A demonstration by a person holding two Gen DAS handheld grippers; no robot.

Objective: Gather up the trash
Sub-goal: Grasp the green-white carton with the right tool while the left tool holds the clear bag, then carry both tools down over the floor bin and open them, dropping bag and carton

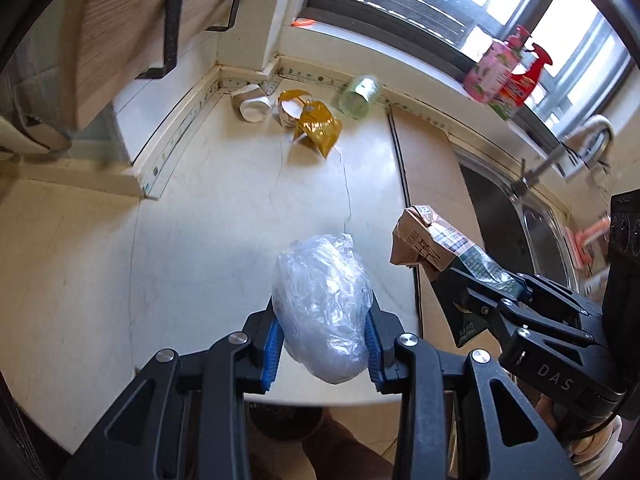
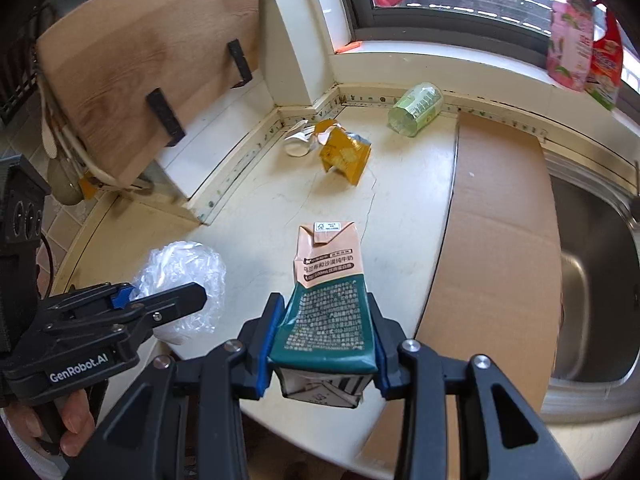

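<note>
My left gripper (image 1: 323, 340) is shut on a crumpled clear plastic bag (image 1: 324, 300), held above the counter's front edge. To its right my right gripper (image 2: 325, 340) is shut on a crushed green and tan milk carton (image 2: 328, 292); the carton (image 1: 432, 248) also shows in the left wrist view. From the right wrist view the left gripper (image 2: 160, 300) and the bag (image 2: 180, 272) sit at lower left. At the back of the counter lie a yellow wrapper (image 1: 316, 124), a crumpled white cup (image 1: 250, 102) and a pale green cup (image 1: 360, 96) on its side.
A cream counter (image 1: 200, 240) runs back to a corner under a wooden cabinet (image 2: 140, 80). A cardboard sheet (image 2: 496, 220) lies beside a steel sink (image 2: 592, 280) at right. Pink and red bottles (image 1: 508, 76) stand on the window sill. A dark bin (image 1: 284, 420) shows below the counter's edge.
</note>
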